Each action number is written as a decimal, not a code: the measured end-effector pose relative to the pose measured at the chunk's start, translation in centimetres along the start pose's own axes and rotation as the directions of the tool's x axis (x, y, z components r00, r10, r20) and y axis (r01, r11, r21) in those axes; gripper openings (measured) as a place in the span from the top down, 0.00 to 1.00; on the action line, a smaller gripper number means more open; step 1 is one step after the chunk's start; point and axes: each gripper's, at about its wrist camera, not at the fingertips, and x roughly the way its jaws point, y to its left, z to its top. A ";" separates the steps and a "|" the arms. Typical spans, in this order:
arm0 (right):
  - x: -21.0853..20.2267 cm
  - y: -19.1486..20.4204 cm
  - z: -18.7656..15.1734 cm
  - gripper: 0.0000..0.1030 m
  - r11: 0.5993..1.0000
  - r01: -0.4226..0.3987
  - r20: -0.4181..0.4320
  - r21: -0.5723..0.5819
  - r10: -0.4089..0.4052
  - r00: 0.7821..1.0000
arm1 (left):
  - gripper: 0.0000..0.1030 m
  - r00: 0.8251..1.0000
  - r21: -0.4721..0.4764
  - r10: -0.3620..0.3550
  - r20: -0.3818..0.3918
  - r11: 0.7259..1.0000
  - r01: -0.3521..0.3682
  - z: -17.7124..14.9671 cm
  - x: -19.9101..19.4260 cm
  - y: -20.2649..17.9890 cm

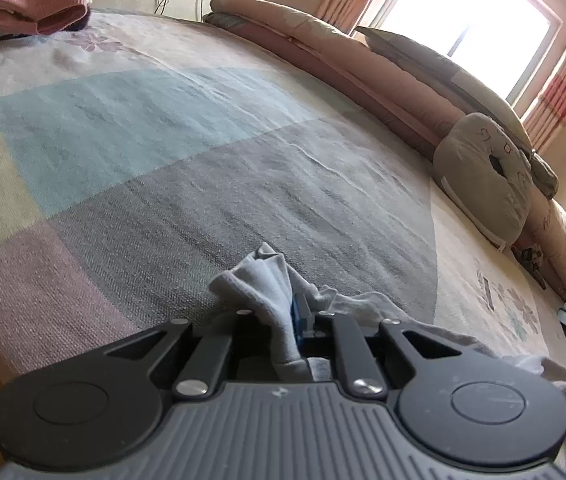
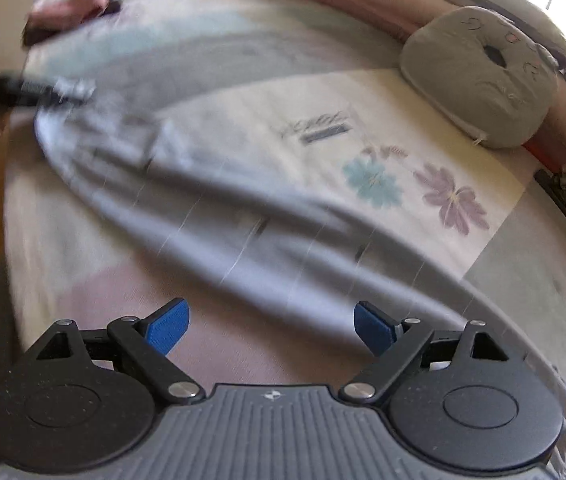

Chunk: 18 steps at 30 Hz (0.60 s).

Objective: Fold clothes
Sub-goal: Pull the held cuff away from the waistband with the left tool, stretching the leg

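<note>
Here, from the left wrist, the left tongs [image 1: 297, 320] are clamped on a bunched edge of the grey garment [image 1: 271, 280], which pokes up between them and trails off to the right over the bed [image 1: 163, 160]. The bedspread under it has blue, grey and pink blocks. A pink folded stack [image 1: 23, 0] sits at the far left corner, and a round cushion [image 1: 483, 176] lies by the rolled quilts [image 1: 303, 36] under the window [image 1: 463, 20].

From the right wrist, blurred, the right tongs [image 2: 271, 328] stand wide apart, holding nothing, just above the bed [image 2: 503, 240]. The garment [image 2: 243, 216] stretches across it from the near right to the far left, where the left tongs [image 2: 63, 90] grip its end. The cushion [image 2: 479, 80] lies at the far right.
</note>
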 end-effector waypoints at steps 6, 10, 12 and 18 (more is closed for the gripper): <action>-1.2 -1.0 -1.3 0.10 0.995 -0.089 0.030 0.043 0.088 0.996 | 0.88 1.000 0.010 0.010 -0.018 1.000 -0.010 0.4 0.1 -0.2; -2.4 -5.4 -2.7 0.10 0.932 -0.156 0.093 0.327 0.133 0.987 | 0.88 0.999 0.015 0.018 -0.030 1.000 -0.018 0.7 0.2 -0.4; -3.3 -6.7 -4.0 0.10 0.885 -0.170 0.135 0.434 0.123 0.983 | 0.88 0.999 0.018 0.022 -0.037 1.000 -0.022 0.8 0.2 -0.4; -6.6 -5.3 -7.6 0.10 0.844 -0.149 0.183 0.515 0.061 0.981 | 0.94 0.998 0.071 0.023 -0.064 0.997 -0.019 2.0 -0.1 -1.7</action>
